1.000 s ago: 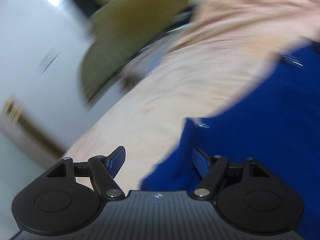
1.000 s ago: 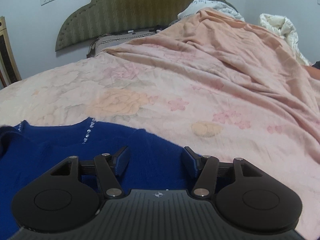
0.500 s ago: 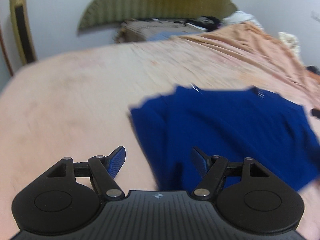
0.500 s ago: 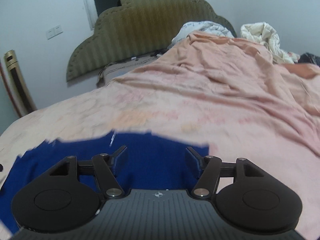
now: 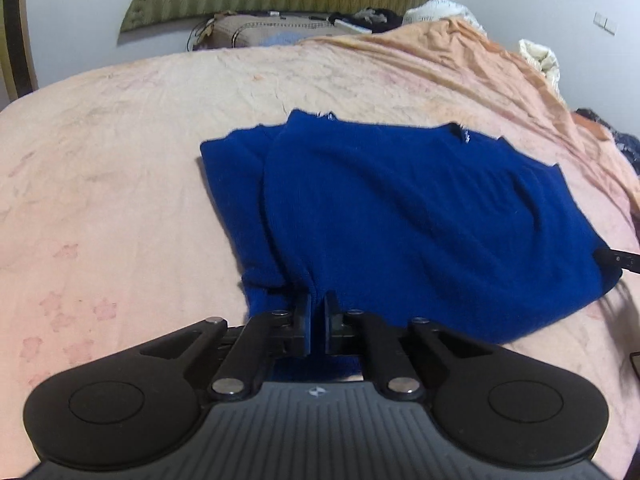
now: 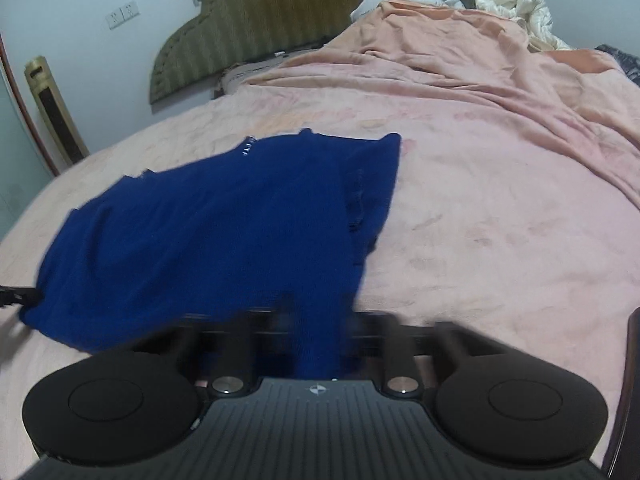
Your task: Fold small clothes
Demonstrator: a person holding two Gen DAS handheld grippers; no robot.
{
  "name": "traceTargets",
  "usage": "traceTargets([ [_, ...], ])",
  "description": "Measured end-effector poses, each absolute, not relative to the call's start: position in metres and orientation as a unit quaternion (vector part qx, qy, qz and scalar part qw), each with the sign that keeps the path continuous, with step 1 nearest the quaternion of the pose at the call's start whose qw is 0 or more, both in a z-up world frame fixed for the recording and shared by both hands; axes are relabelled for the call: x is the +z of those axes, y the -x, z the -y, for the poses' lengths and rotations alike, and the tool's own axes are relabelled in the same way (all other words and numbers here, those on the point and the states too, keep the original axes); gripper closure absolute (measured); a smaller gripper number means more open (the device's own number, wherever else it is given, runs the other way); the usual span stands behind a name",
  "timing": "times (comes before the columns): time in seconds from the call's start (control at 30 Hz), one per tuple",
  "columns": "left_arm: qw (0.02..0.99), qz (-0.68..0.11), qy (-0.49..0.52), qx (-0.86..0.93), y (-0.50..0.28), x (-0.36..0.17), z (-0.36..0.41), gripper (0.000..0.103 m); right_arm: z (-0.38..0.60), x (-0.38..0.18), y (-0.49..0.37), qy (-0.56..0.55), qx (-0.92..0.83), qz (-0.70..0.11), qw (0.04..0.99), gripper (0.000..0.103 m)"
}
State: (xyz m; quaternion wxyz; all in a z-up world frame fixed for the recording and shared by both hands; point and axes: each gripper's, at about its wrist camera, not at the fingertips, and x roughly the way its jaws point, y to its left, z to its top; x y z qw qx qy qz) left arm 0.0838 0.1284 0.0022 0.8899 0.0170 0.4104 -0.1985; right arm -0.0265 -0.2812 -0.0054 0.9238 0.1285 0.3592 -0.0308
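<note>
The blue knit sweater (image 5: pixel 400 208), soft, light and floppy, lies partly folded on the pink bedsheet (image 5: pixel 100 160), best taken along its 6 o'clock hem, where the left gripper (image 5: pixel 316 322) pinches it and the blurred right gripper (image 6: pixel 316 340) is closing on it.

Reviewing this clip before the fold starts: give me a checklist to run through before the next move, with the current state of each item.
1. Left gripper pinching the blue sweater hem: ok.
2. Right gripper closing, sweater fabric between its blurred fingers: cannot tell if firm.
3. Both grips on the near edge: ok.
4. Sleeves tucked in: ok on the left side, the other cannot tell.
5. Bedsheet beyond the sweater free for folding over: ok.
</note>
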Motion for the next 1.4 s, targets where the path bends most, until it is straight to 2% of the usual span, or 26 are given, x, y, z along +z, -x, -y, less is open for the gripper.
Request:
traceTargets([
  [0.2, 0.891, -0.409, -0.032, -0.197, -0.062, 0.015, -0.144, 0.098, 0.288, 0.012, 0.045, -0.141, -0.049, -0.318, 0.936, 0.099],
  [0.33, 0.879, -0.434, -0.054, -0.189, -0.064, -0.005, -0.142, 0.097, 0.292, 0.001, 0.045, -0.139, -0.047, -0.351, 0.925, 0.098],
  [0.37, 0.879, -0.434, -0.051, -0.191, -0.064, -0.004, -0.144, 0.095, 0.292, -0.002, 0.044, -0.141, -0.047, -0.359, 0.921, 0.096],
  [0.4, 0.88, -0.432, -0.049, -0.191, -0.064, -0.001, -0.147, 0.094, 0.293, -0.004, 0.043, -0.142, -0.051, -0.36, 0.921, 0.087],
  [0.43, 0.881, -0.432, -0.05, -0.187, -0.063, 0.003, -0.15, 0.092, 0.293, -0.003, 0.044, -0.141, -0.057, -0.355, 0.922, 0.085],
  [0.47, 0.884, -0.428, -0.055, -0.178, -0.062, 0.009, -0.152, 0.087, 0.293, 0.001, 0.045, -0.138, -0.069, -0.348, 0.925, 0.076],
  [0.5, 0.891, -0.418, -0.062, -0.169, -0.062, 0.015, -0.154, 0.08, 0.293, 0.003, 0.045, -0.132, -0.083, -0.339, 0.928, 0.061],
  [0.53, 0.899, -0.402, -0.069, -0.159, -0.062, 0.022, -0.154, 0.076, 0.293, 0.009, 0.045, -0.124, -0.094, -0.326, 0.932, 0.058],
  [0.57, 0.908, -0.383, -0.076, -0.152, -0.065, 0.03, -0.152, 0.064, 0.291, 0.015, 0.043, -0.114, -0.099, -0.312, 0.938, 0.054],
  [0.6, 0.915, -0.367, -0.08, -0.145, -0.07, 0.037, -0.148, 0.047, 0.288, 0.02, 0.037, -0.103, -0.096, -0.302, 0.943, 0.051],
  [0.67, 0.927, -0.338, -0.09, -0.136, -0.084, 0.048, -0.129, 0.031, 0.281, 0.027, 0.016, -0.083, -0.074, -0.296, 0.949, 0.046],
  [0.77, 0.93, -0.318, -0.108, -0.15, -0.111, 0.048, -0.089, 0.031, 0.266, 0.022, -0.027, -0.067, -0.035, -0.302, 0.95, 0.044],
  [0.87, 0.919, -0.341, -0.122, -0.153, -0.143, 0.028, -0.058, 0.031, 0.253, 0.01, -0.072, -0.066, -0.008, -0.323, 0.944, 0.044],
  [1.03, 0.914, -0.368, -0.161, -0.053, -0.185, -0.017, -0.048, 0.03, 0.251, -0.014, -0.114, -0.018, -0.059, -0.349, 0.935, 0.036],
  [1.17, 0.927, -0.352, -0.108, -0.064, -0.166, -0.004, -0.06, 0.031, 0.259, -0.002, -0.099, -0.039, -0.086, -0.333, 0.938, 0.032],
  [1.27, 0.922, -0.364, -0.13, -0.03, -0.162, -0.008, -0.054, 0.032, 0.243, 0.004, -0.079, -0.02, -0.056, -0.318, 0.946, 0.021],
  [1.4, 0.919, -0.384, -0.078, -0.038, -0.145, -0.006, -0.06, 0.032, 0.218, 0.001, -0.062, -0.007, -0.038, -0.332, 0.942, 0.021],
])
